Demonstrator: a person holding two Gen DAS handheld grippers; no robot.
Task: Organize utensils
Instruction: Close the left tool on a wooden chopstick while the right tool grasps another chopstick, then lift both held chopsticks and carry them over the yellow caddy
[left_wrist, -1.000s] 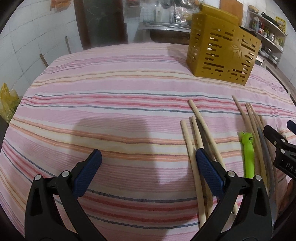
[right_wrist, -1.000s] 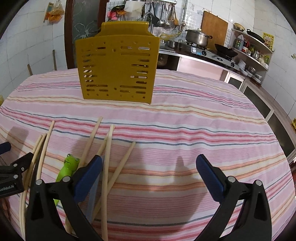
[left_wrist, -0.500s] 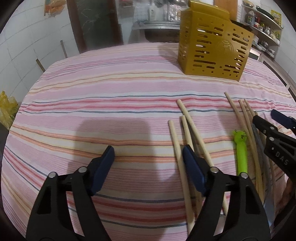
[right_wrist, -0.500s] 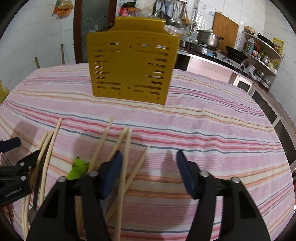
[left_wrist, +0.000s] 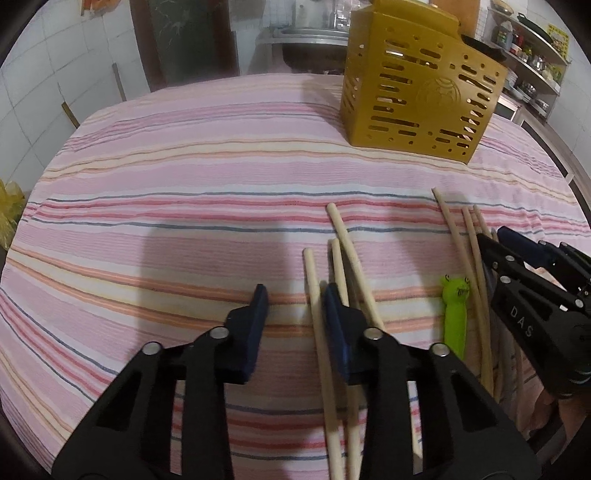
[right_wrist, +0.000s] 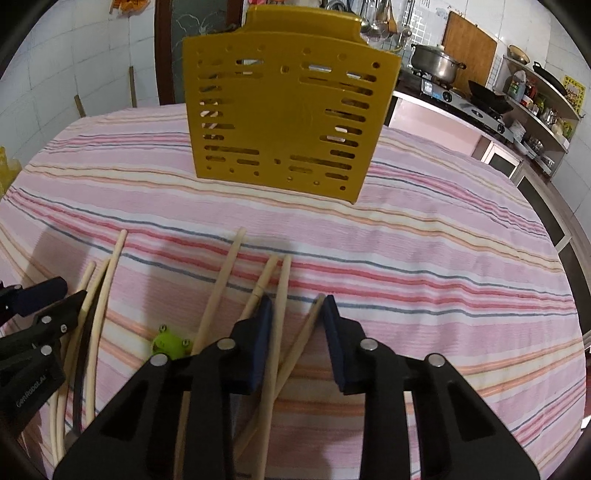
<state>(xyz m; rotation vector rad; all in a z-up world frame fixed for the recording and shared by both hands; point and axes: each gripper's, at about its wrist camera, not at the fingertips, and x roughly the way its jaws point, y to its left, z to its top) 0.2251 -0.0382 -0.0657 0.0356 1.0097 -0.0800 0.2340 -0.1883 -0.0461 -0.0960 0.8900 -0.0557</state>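
Note:
Several pale wooden chopsticks (left_wrist: 347, 266) lie on the striped tablecloth (left_wrist: 184, 177). My left gripper (left_wrist: 295, 306) hovers low over them, jaws closing, with one chopstick between the pads beside the right pad, unpressed. My right gripper (right_wrist: 297, 314) is closing too, and two chopsticks (right_wrist: 282, 291) pass between its pads with gaps on both sides. A green frog-headed utensil (left_wrist: 455, 306) (right_wrist: 170, 343) lies between the two chopstick groups. The yellow perforated holder (left_wrist: 417, 96) (right_wrist: 288, 122) stands upright farther back. Each view catches the other gripper: the right (left_wrist: 495, 238), the left (right_wrist: 68, 291).
A dark flat utensil (right_wrist: 79, 387) lies among the left chopsticks (right_wrist: 99, 295). Behind the table is a kitchen counter with a steel pot (right_wrist: 436, 66), a stove and shelves. A yellow bag (left_wrist: 7, 210) sits past the table's left edge.
Both grippers' jaws have narrowed from wide open to a small gap. The right gripper has shifted over the chopsticks, which now lie between its pads. The left hand has barely moved.

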